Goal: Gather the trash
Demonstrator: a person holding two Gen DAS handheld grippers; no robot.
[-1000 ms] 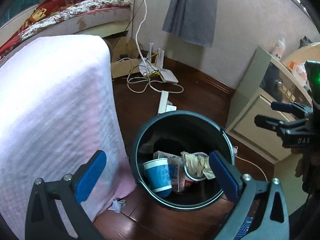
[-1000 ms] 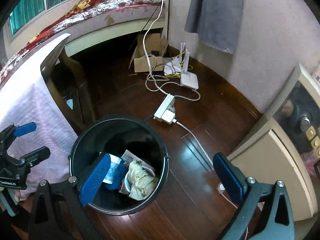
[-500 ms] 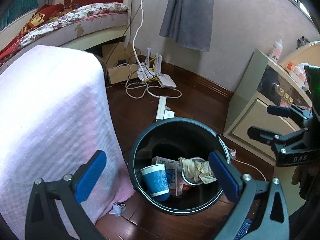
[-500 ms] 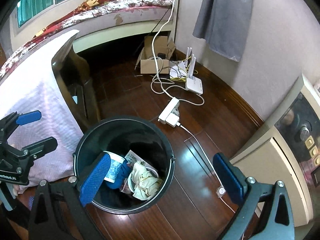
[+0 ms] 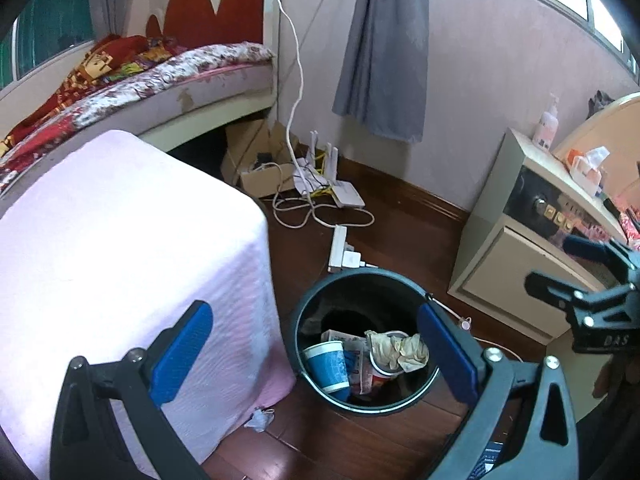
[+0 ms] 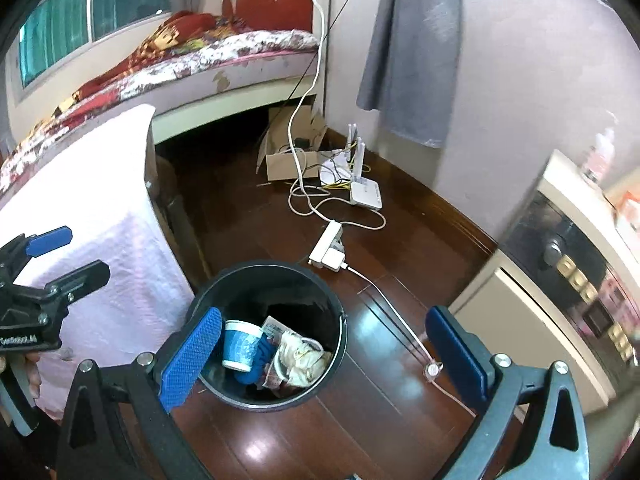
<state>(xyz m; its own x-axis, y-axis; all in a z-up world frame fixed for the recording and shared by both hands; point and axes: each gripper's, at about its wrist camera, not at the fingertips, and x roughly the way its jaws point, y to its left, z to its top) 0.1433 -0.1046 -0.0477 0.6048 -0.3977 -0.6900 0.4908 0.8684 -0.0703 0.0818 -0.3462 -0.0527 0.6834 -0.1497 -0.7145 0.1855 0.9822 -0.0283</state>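
Both claws hang above a dark round trash bin (image 5: 362, 398) that stands on the wooden floor (image 6: 280, 440). Left claw (image 5: 316, 354) has its blue pads (image 5: 182, 350) spread wide with nothing between them; one pad lies over the pink cloth, the other over the bin's right rim. Right claw (image 6: 334, 354) is likewise spread wide and empty, its left pad over the bin's near-left rim and its right pad over bare floor to the right of the bin.

Inside the bin lie the collected pieces: a blue-and-white paper cup (image 5: 326, 364) tipped on its side at the left, a crumpled pale wad of paper (image 5: 398, 350) sitting in a red-and-white cup at the right, and a printed wrapper (image 5: 346, 338) between and behind them. A small crumpled grey scrap (image 5: 259, 419) lies on the floor just left of the bin, at the foot of the pink cloth (image 5: 120, 260), which drapes a piece of furniture touching or just beside the bin's left side.

Behind the bin, a white power strip (image 6: 326, 248) lies near its far rim, with a white cable (image 6: 394, 312) running past the bin's right side. Farther back sit a white router (image 6: 364, 190) and an open cardboard box (image 6: 288, 160). Right of the bin stands a cream cabinet (image 5: 504, 264); the bed (image 5: 160, 80) is well behind, to the left.
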